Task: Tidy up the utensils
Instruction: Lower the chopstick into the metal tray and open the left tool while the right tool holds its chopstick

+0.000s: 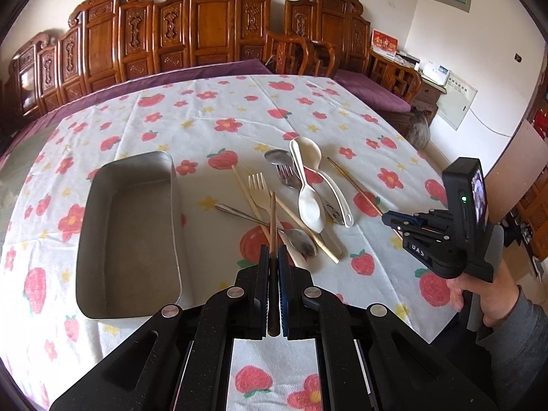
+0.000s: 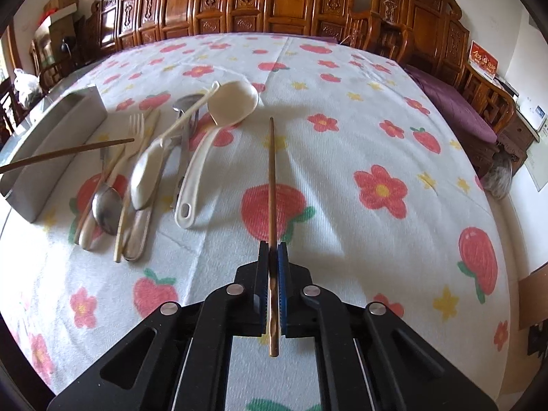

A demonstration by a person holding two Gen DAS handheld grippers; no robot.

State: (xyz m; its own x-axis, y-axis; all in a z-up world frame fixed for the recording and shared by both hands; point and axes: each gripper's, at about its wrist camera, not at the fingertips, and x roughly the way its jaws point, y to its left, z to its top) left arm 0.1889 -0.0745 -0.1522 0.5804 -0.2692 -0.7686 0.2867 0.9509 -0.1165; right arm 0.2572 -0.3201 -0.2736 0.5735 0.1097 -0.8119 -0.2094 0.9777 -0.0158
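My left gripper [image 1: 273,250] is shut on a dark brown chopstick [image 1: 273,217], which sticks out forward above the utensil pile. To its left lies a metal tray [image 1: 175,205] with nothing in it. The pile holds a white ladle [image 1: 308,152], a white spoon [image 1: 310,205], a metal spoon [image 1: 303,241], a cream fork [image 1: 258,185], a metal fork [image 1: 286,174] and pale chopsticks. My right gripper [image 2: 273,250] is shut on a second brown chopstick [image 2: 272,178] that lies along the cloth right of the pile. The left-held chopstick [image 2: 68,152] shows over the tray [image 2: 51,130].
A flower-and-strawberry tablecloth [image 1: 205,113] covers the table. A carved wooden bench [image 1: 205,34] with a purple cushion stands behind the far edge. A person's hand [image 1: 479,291] grips the right gripper's handle at the table's right edge. A wooden side cabinet [image 2: 513,130] stands far right.
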